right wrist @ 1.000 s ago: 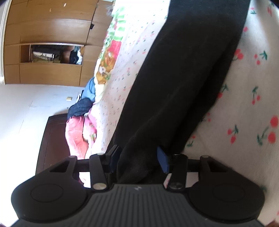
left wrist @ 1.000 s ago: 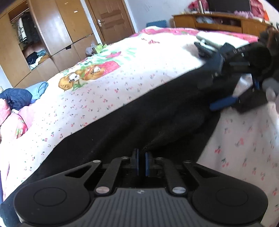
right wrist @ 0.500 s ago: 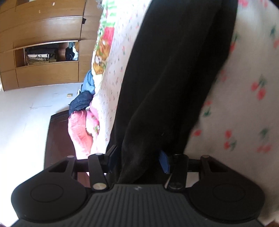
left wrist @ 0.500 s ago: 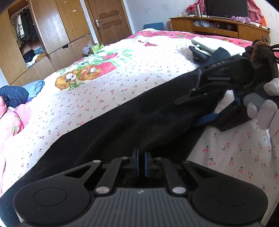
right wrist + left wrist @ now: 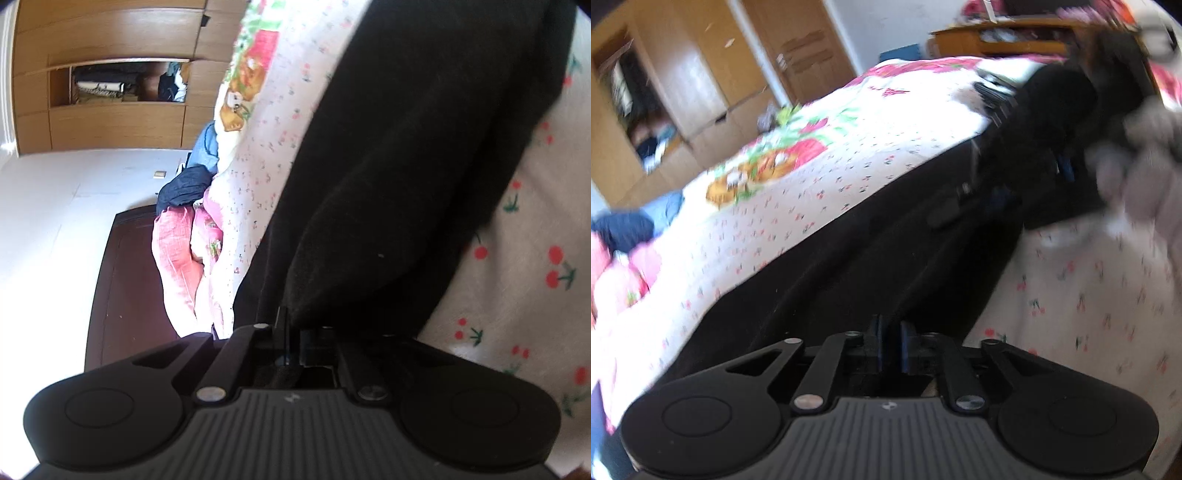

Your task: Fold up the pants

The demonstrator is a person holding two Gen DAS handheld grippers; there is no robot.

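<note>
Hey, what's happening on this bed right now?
A person is folding black pants spread across a cherry-print bedsheet, with a hand-held gripper in each hand. The right hand-held gripper has just closed and now pinches an edge of the pants. The left hand-held gripper has its jaws a little apart after opening slightly, with the dark fabric still at its tips. No fold is finished yet.

1. No words, numbers or brand names can be read in either view.
2. Only a small pale emblem, no letters, sits on each gripper's ribbed grey body; the left view is blurred.
</note>
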